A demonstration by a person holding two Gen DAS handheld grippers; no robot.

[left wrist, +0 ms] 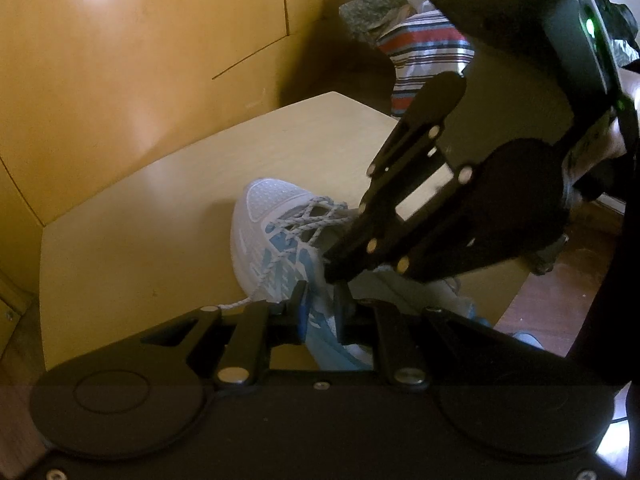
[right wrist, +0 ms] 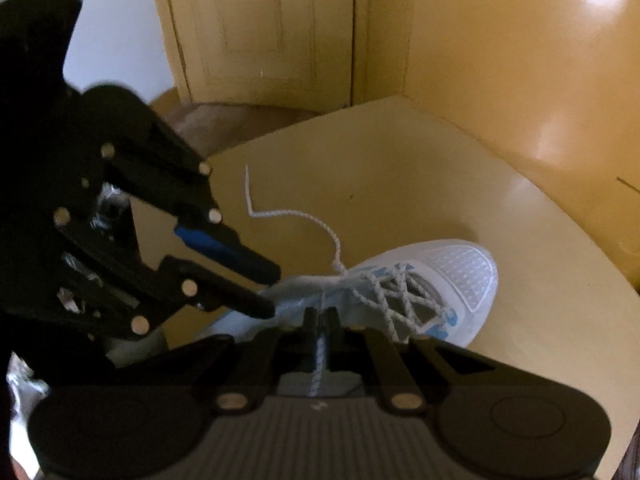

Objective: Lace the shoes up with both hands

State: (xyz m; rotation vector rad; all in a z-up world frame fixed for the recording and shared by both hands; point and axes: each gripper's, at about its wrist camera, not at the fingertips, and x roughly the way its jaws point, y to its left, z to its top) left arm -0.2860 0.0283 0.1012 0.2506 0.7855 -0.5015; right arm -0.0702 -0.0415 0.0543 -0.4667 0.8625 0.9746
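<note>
on the yellow table (right wrist: 400,168) lay a white and blue shoe (right wrist: 460,276), toe pointing away towards the wooden panels (left wrist: 140,40). the right gripper (right wrist: 320,316) was pinched together on one lace end (right wrist: 318,372), which ran back between its fingers. the left gripper (left wrist: 320,300) hung just over the shoe's side with its fingers a little apart, clamping nothing i could see. the other lace end (right wrist: 280,214) curled loose across the tabletop. striped cloth (left wrist: 424,52) was heaped beyond the table.
</note>
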